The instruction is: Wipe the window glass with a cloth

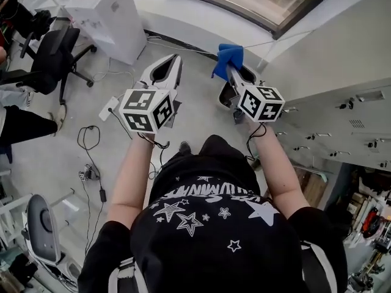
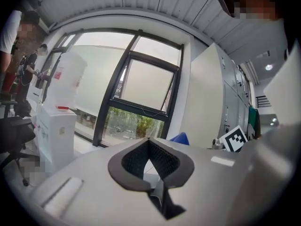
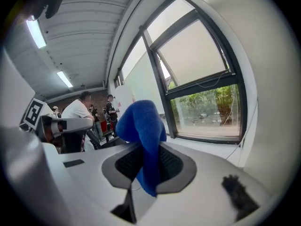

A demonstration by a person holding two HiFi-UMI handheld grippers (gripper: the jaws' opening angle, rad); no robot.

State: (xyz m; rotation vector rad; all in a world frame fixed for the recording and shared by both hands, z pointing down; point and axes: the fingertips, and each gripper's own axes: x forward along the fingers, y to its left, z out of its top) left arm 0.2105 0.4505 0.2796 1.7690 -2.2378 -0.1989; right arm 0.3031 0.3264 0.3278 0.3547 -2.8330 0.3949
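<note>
A blue cloth is pinched in my right gripper, bunched above the jaws and hanging a little below them; in the head view the cloth sticks out ahead of the right gripper. My left gripper is shut with nothing in it, held beside the right one. The window glass stands ahead in a dark frame, with greenery behind its lower pane. Both grippers are short of the glass, apart from it.
A white unit stands on the floor at the left of the window, with cables trailing near it. Office chairs sit farther left. Grey lockers line the right side. People stand in the background.
</note>
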